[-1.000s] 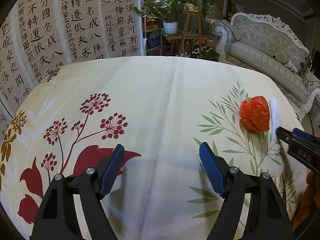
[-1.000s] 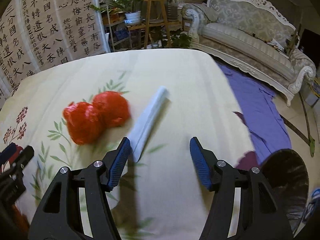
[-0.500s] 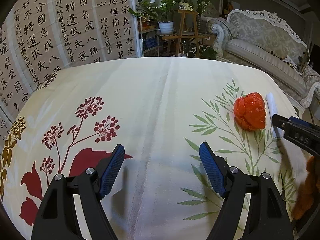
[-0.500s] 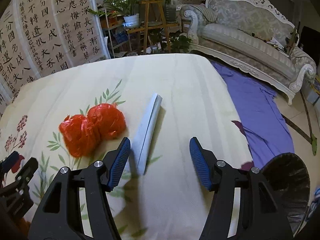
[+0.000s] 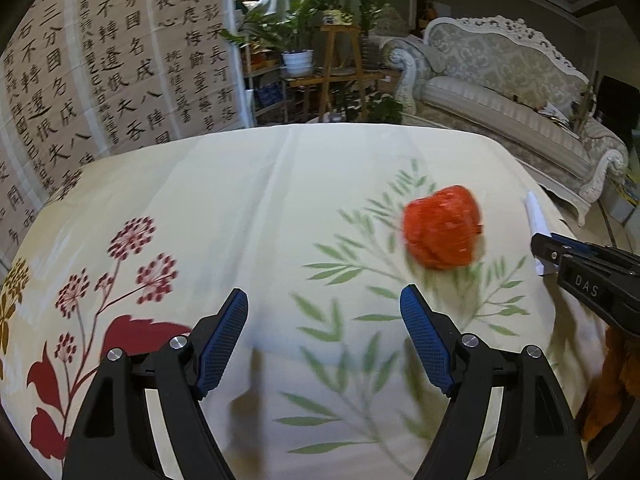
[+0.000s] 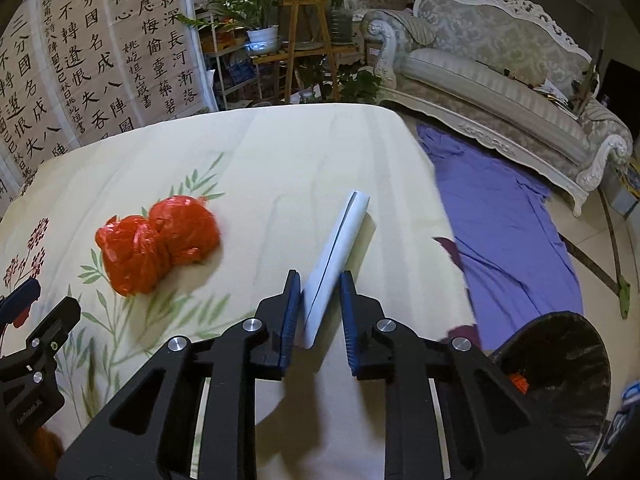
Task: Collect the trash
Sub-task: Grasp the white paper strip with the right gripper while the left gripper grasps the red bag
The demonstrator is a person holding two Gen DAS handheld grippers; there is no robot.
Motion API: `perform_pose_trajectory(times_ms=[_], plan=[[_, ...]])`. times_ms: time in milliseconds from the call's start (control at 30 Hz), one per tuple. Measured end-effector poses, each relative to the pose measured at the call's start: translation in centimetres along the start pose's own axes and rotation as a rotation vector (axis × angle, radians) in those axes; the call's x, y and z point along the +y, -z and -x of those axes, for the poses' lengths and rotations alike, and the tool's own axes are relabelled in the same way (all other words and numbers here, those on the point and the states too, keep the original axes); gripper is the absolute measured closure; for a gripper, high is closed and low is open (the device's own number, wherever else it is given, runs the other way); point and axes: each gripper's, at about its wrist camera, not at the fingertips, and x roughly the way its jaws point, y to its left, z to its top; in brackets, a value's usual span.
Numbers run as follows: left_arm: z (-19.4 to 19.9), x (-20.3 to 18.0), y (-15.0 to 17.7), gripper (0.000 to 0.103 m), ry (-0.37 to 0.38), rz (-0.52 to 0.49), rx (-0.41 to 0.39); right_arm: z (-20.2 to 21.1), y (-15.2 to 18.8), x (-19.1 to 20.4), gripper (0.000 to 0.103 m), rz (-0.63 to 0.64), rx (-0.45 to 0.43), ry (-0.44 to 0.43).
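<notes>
trash on the floral tablecloth (image 6: pixel 280 168): right gripper (image 6: pixel 320 304), jaws just closing, pinches the white paper roll (image 6: pixel 340 240); crumpled red bag (image 6: pixel 156 240) lies at its ten o'clock. left gripper (image 5: pixel 322 336) gapes wide, empty.

A home living room: ornate sofa (image 6: pixel 500 80), potted plants (image 6: pixel 262 20), calligraphy screen (image 6: pixel 100 52).

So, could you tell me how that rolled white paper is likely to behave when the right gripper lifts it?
The rolled white paper looks hollow, so probably light and easily crushed. The right gripper has just been closing around its near end, so the far end may droop. Being round, it could roll if released.
</notes>
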Motion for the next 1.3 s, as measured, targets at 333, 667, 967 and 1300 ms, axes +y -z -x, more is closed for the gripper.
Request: perform_pose_trajectory(times_ms=[333, 667, 967, 1300], plan=[[-1.0, -3.9, -1.4, 0.025, 0.059, -0.066, -0.015, -0.2, -0.2, -0.3, 0.084, -0.006, -0.001, -0.026], [-2.4, -4.9, -3.0, 0.024, 0.063, -0.065, -0.012, -0.6, -0.4, -0.6, 0.085, 0.006, 0.0, -0.039], [-3.2, -5.2, -3.0, 0.06, 0.095, -0.056, 0.02, -0.7, -0.5, -0.6, 0.084, 0.013, 0.001, -0.04], [-2.2, -5.5, -2.3, 0.067, 0.098, -0.061, -0.005, -0.3, -0.3, -0.1, 0.093, 0.025, 0.0, -0.043]])
